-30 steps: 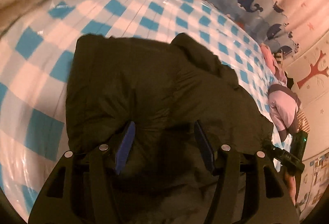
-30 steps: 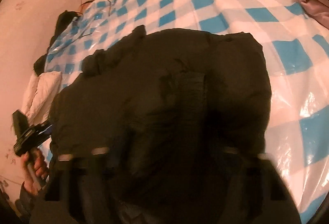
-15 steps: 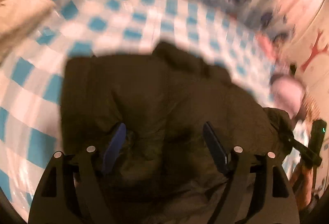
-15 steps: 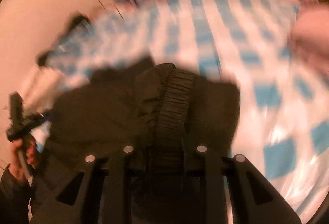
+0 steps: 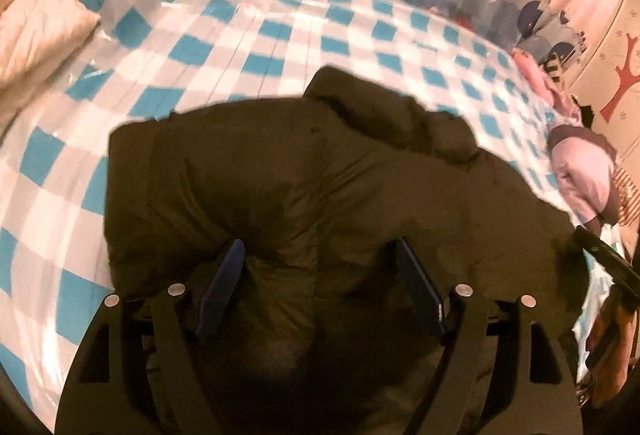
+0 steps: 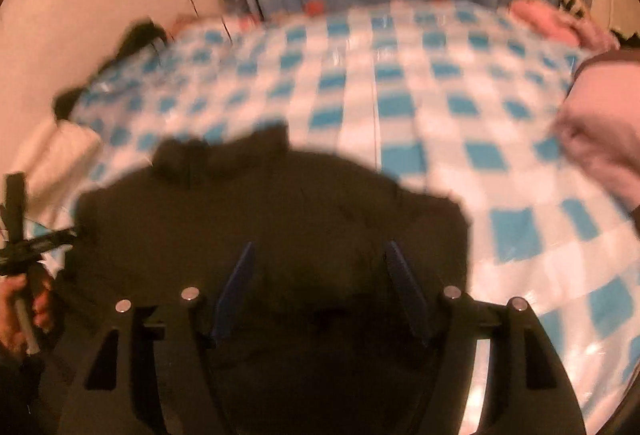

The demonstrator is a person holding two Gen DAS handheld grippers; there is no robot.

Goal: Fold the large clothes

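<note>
The dark olive padded jacket (image 5: 320,187) lies bunched on the bed (image 5: 280,27), near its front edge; the fabric is matte, puffy and creased, with a thick collar roll at its far side. The bed carries a glossy blue-and-white checked plastic cover. My left hand-held gripper (image 5: 320,255) stands wide apart above the jacket, its blue pads (image 5: 224,283) pressing nothing. My right hand-held gripper (image 6: 318,259) is opening; jacket fabric lies below the pads, not clamped. The right wrist view is blurred, so seams and folds there are unreadable. A white quilted pillow (image 5: 36,31) sits at the bed's left edge, cut off by the frame. A pink garment (image 5: 584,179) lies at the right edge, partly hidden.
</note>
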